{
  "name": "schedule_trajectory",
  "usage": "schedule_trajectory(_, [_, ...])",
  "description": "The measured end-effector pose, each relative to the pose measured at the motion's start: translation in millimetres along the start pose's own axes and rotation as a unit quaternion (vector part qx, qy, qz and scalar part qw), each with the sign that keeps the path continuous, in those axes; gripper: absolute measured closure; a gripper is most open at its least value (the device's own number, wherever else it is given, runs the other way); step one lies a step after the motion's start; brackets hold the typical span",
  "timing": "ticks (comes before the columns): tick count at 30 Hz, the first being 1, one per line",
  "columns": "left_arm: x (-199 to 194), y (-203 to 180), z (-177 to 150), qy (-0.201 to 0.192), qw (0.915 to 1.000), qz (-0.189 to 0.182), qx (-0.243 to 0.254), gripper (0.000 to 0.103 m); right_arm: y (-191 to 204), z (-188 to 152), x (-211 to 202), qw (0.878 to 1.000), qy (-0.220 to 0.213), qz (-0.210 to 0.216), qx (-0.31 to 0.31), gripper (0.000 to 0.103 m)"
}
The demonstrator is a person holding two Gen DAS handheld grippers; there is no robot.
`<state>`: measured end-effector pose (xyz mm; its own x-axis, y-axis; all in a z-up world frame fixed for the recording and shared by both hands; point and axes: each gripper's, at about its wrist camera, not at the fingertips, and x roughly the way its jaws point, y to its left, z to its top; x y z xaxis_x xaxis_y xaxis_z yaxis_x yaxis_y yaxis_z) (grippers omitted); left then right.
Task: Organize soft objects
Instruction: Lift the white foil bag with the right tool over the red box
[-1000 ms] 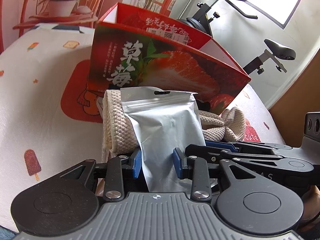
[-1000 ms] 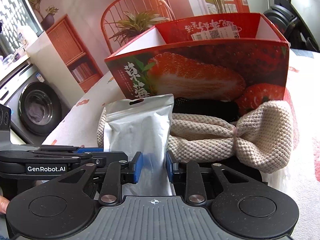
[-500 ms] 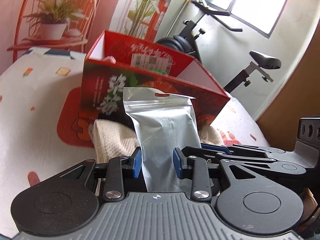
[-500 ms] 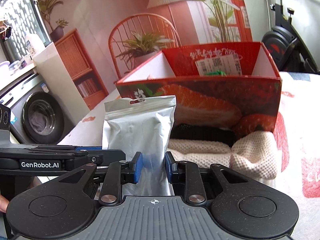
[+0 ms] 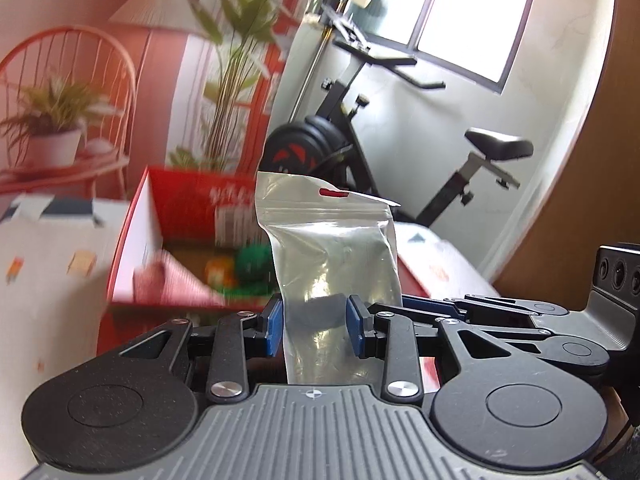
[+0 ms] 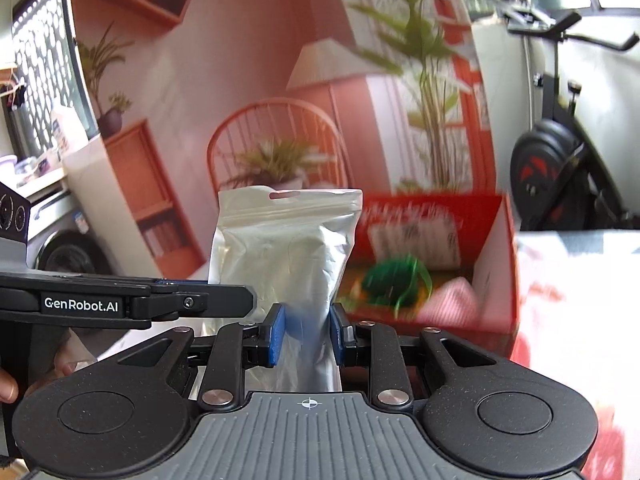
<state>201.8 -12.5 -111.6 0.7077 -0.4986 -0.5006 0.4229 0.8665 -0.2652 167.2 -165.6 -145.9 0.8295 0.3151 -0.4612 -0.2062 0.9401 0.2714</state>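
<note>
A silver foil zip pouch (image 5: 332, 248) stands upright between the blue pads of my left gripper (image 5: 314, 326), which is shut on its lower part. My right gripper (image 6: 306, 334) is shut on the same pouch (image 6: 284, 248) from the other side. Each gripper shows side-on in the other's view: the right gripper (image 5: 408, 304) and the left gripper (image 6: 244, 300). Beyond and below the pouch stands the open red strawberry box (image 5: 132, 248), blurred. Inside it lie a green soft thing (image 5: 252, 264), an orange one (image 5: 218, 274) and a pink one (image 5: 168, 280).
The box (image 6: 496, 264) rests on a white patterned tablecloth (image 6: 568, 280). An exercise bike (image 5: 400, 128) stands behind at the right. A red chair with a potted plant (image 5: 52, 140) is behind at the left, and a washing machine (image 6: 60, 240) further left. A person's fingers (image 6: 8, 388) hold the left gripper.
Both grippers have risen with the pouch held between them. The beige knit cloth has dropped out of view, and the box's inside now shows from above.
</note>
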Motion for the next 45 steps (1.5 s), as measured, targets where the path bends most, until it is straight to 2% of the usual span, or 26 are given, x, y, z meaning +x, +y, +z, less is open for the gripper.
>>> schedule_trajectory(7, [32.4,2.9,41.1,-0.04,0.9991,0.011,-0.008,0.068,-11.7,48.1,31.7,0.997,-0.042,-0.037,-0.047,0.081])
schedule_trajectory(14, [60.7,9.4,50.7,-0.033,0.9991,0.026,0.0,0.068,-26.7,62.7,68.4,0.996,-0.035,-0.056,-0.056,0.081])
schedule_trajectory(18, [73.0,18.8,50.3,-0.016,0.9994,0.029,0.0,0.068,-33.4,57.6,86.3,0.997,-0.015,-0.059,-0.056,0.081])
schedule_trajectory(25, [94.5,31.3,28.9,0.029,0.999,0.031,-0.015,0.068,-40.4,34.3,110.4,0.997,0.025,-0.071,-0.035,0.08])
schedule_trajectory(33, [102.5,35.6,22.2,0.067,0.9971,0.034,-0.012,0.067,-45.2,17.0,115.7,0.996,0.052,-0.074,-0.018,0.08])
schedule_trajectory(41, [102.5,29.8,20.2,0.079,0.9959,0.043,-0.007,0.067,-49.9,9.9,111.7,0.995,0.069,-0.071,0.033,0.077])
schedule_trajectory(45, [98.6,30.4,22.1,0.074,0.9959,0.05,-0.012,0.063,-48.6,9.9,105.6,0.994,0.062,-0.078,0.033,0.074])
